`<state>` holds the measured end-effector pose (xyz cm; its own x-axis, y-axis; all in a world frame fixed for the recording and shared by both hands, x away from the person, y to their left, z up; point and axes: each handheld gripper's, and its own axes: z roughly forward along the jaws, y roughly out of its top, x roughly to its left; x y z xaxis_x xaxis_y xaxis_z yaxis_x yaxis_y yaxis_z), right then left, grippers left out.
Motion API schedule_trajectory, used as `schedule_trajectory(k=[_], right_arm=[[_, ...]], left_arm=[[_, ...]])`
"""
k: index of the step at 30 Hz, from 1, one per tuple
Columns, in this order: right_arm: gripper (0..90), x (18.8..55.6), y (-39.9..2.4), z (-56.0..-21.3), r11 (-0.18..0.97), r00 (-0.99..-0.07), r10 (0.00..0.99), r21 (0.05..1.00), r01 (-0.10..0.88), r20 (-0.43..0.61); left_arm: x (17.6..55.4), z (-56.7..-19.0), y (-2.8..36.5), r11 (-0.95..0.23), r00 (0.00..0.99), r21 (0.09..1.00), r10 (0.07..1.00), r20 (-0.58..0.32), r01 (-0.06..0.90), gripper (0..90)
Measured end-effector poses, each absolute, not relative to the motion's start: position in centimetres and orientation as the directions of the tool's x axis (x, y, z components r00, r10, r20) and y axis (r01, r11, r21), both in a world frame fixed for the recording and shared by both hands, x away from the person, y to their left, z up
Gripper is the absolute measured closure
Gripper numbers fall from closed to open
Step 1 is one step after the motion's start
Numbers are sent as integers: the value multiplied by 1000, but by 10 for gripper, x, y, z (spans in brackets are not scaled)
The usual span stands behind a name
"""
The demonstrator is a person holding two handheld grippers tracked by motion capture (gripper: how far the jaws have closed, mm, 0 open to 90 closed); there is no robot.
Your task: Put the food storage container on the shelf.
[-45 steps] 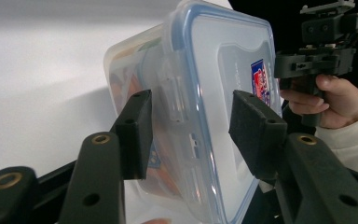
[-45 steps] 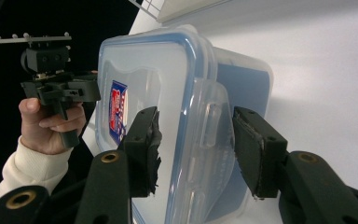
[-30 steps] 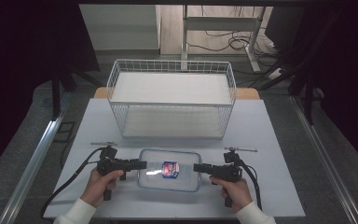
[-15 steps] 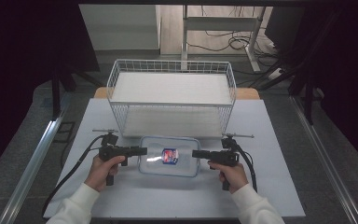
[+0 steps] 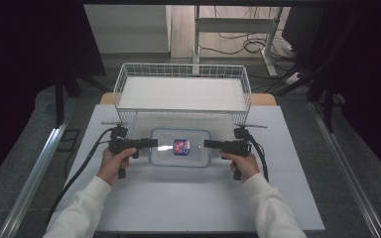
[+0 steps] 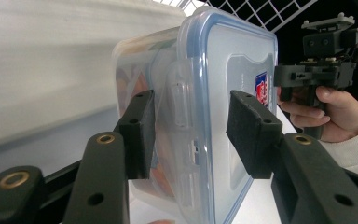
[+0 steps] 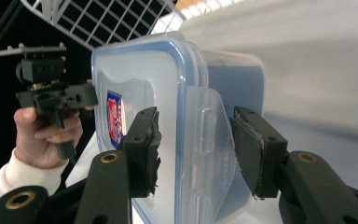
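Near edge, hands: two white-sleeved forearms reach in; left gripper (image 5: pixel 151 144) and right gripper (image 5: pixel 208 144) point inward at each other.
Left jaws: about half open, one pad above the lid and one below the base at the container's (image 5: pixel 180 147) left end; whether the pads press I cannot tell.
Right jaws: about half open, straddling the right end's latch flap the same way; contact not clear.
Container look: clear plastic box, rounded corners, transparent lid with a blue seal line, a red-and-blue sticker (image 5: pixel 181 146) at the lid's middle, latch flaps at both short ends.
Container axis: lid up, long axis running left to right, from one gripper to the other.
Container place: mid-table (image 5: pixel 188 198), between the grippers, just in front of the wire basket (image 5: pixel 184 91).
Far: white wire basket, long side parallel to the container.
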<state>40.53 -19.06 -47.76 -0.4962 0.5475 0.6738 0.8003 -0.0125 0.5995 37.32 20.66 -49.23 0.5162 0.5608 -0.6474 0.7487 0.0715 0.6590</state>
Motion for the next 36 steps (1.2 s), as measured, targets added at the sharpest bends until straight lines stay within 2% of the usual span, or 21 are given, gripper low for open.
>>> schedule_trajectory(k=[10,13,19,36], right_arm=[[517,423,-194,-479,-22,-510,552,622,782,660],[501,426,-193,-485,6,-534,583,654,757,613],[498,426,-193,-490,22,-546,589,663,748,596],[482,427,-185,-493,-26,-516,667,709,705,537]], left_arm=[[385,-503,201,115,501,662,561,-658,741,526],[387,-510,199,105,507,665,564,-652,739,525],[388,-516,197,124,507,677,568,-648,726,523],[394,-524,195,189,460,654,571,-680,733,484]])
